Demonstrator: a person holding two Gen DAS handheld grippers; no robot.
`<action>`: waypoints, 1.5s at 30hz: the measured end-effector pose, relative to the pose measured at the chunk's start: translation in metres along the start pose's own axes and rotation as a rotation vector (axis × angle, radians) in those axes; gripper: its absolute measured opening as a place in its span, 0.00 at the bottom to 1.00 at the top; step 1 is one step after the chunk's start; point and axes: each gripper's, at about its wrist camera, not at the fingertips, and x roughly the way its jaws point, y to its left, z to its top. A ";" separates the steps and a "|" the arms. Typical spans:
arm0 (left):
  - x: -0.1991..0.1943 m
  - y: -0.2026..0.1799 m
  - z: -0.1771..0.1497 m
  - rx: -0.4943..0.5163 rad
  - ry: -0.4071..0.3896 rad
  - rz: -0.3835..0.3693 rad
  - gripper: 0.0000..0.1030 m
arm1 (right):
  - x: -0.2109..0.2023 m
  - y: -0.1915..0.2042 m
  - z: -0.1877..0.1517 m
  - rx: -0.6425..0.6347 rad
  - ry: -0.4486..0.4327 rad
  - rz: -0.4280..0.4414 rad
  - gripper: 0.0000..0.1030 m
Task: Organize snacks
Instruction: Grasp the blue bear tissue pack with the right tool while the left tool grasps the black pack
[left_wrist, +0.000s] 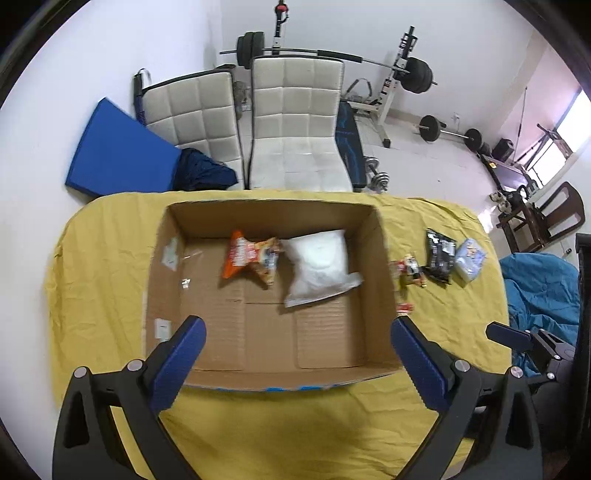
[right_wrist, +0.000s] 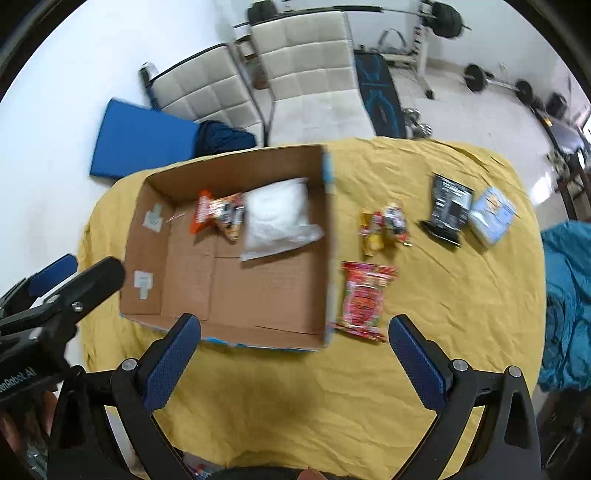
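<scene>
An open cardboard box (left_wrist: 166, 295) (right_wrist: 147, 236) sits on the yellow tablecloth. Inside it lie an orange snack bag (left_wrist: 249, 258) (right_wrist: 218, 214) and a white bag (left_wrist: 319, 266) (right_wrist: 277, 218). Right of the box lie a red packet (right_wrist: 364, 299), a small yellow-red packet (right_wrist: 384, 227) (left_wrist: 408, 271), a black pouch (right_wrist: 448, 208) (left_wrist: 439, 254) and a pale blue pack (right_wrist: 491, 214) (left_wrist: 471, 260). My left gripper (left_wrist: 297, 334) hangs open and empty over the box's near side. My right gripper (right_wrist: 293, 332) is open and empty above the box's near right corner, beside the red packet.
The yellow-covered table (right_wrist: 332, 387) has bare cloth in front of the box. Two white padded chairs (left_wrist: 295, 122) stand behind it, with a blue mat (left_wrist: 118, 147) and weight equipment (left_wrist: 410, 74) beyond. Blue fabric (right_wrist: 569, 306) lies at the right.
</scene>
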 end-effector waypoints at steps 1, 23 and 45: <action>0.001 -0.008 0.002 0.004 0.001 -0.002 0.99 | -0.003 -0.015 0.001 0.023 0.001 -0.004 1.00; 0.198 -0.235 0.104 0.144 0.203 0.034 1.00 | 0.161 -0.349 0.134 0.633 0.163 -0.068 1.00; 0.341 -0.323 0.083 0.321 0.526 -0.043 0.99 | 0.198 -0.390 0.106 0.335 0.400 -0.197 0.73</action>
